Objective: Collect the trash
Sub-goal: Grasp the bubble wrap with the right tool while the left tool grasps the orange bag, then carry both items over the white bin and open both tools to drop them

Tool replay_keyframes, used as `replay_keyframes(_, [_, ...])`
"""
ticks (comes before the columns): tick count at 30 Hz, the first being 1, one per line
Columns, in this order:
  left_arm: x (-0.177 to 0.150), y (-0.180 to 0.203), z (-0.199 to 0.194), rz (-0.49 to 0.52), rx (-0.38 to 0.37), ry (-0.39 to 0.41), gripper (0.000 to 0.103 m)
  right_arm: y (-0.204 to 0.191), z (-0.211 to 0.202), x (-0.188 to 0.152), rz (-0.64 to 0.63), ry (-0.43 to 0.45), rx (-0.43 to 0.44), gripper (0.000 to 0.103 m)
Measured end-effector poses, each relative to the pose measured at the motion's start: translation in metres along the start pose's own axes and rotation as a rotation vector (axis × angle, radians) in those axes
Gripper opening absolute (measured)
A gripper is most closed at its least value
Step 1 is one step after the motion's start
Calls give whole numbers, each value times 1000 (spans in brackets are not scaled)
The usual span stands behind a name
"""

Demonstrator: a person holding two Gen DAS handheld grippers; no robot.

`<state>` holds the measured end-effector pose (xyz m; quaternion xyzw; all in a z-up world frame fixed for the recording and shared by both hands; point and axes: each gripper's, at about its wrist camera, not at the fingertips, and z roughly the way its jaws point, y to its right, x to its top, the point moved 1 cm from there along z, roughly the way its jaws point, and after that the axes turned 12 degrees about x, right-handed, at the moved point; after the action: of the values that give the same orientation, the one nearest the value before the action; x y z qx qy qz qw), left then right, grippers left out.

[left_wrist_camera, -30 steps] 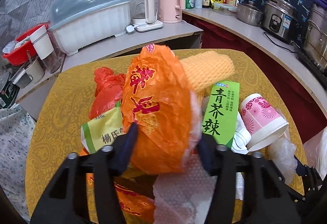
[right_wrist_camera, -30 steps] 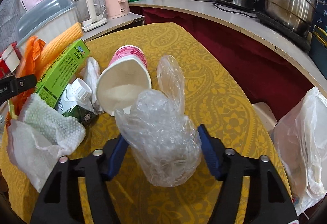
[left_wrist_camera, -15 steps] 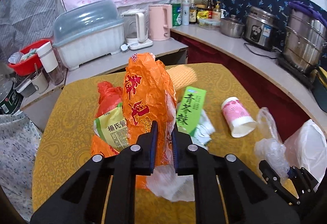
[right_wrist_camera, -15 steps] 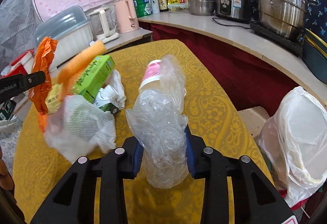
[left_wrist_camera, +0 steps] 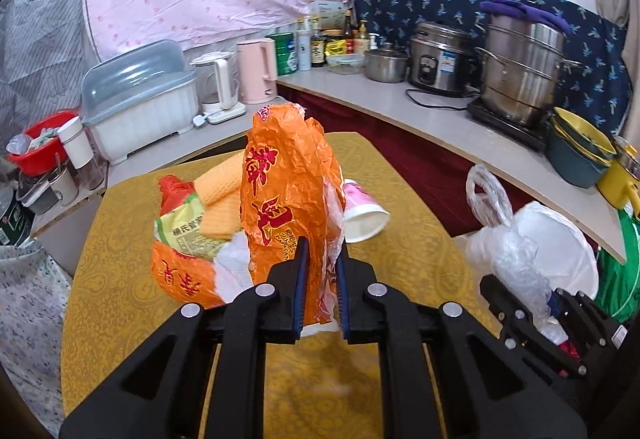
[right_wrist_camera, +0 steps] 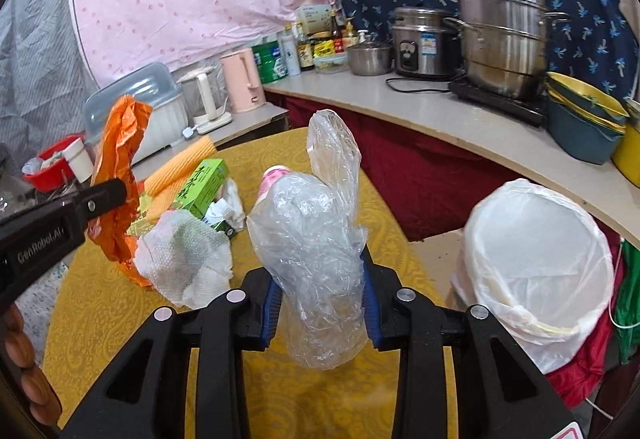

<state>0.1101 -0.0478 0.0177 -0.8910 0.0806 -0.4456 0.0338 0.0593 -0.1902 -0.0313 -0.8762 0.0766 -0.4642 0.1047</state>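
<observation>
My left gripper (left_wrist_camera: 320, 263) is shut on an orange plastic wrapper (left_wrist_camera: 286, 195) with red characters and holds it up above the yellow table (left_wrist_camera: 120, 271). The wrapper also shows in the right wrist view (right_wrist_camera: 118, 175). My right gripper (right_wrist_camera: 320, 291) is shut on a crumpled clear plastic bag (right_wrist_camera: 316, 239), lifted above the table's right part. A bin lined with a white bag (right_wrist_camera: 536, 263) stands on the floor to the right of the table. It also shows in the left wrist view (left_wrist_camera: 560, 251).
On the table lie a pink paper cup (left_wrist_camera: 362, 211), a green box (right_wrist_camera: 204, 183), a white paper towel (right_wrist_camera: 184, 259), an orange sponge cloth (left_wrist_camera: 218, 199) and more wrappers. A counter (right_wrist_camera: 460, 123) with pots and kettles curves behind and to the right.
Both grippers have closed on their items and lifted them off the table. Both cameras have pulled back and up, and the bin has come into view at the right.
</observation>
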Motion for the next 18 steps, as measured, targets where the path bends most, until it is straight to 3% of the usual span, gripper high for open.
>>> replay_keyframes(9, [-9, 47, -27, 70, -81, 16, 12, 51, -45, 3, 77, 70, -93, 32])
replay_keyframes(18, [-19, 125, -41, 185, -211, 10, 13, 116, -79, -7, 165, 112, -215, 32])
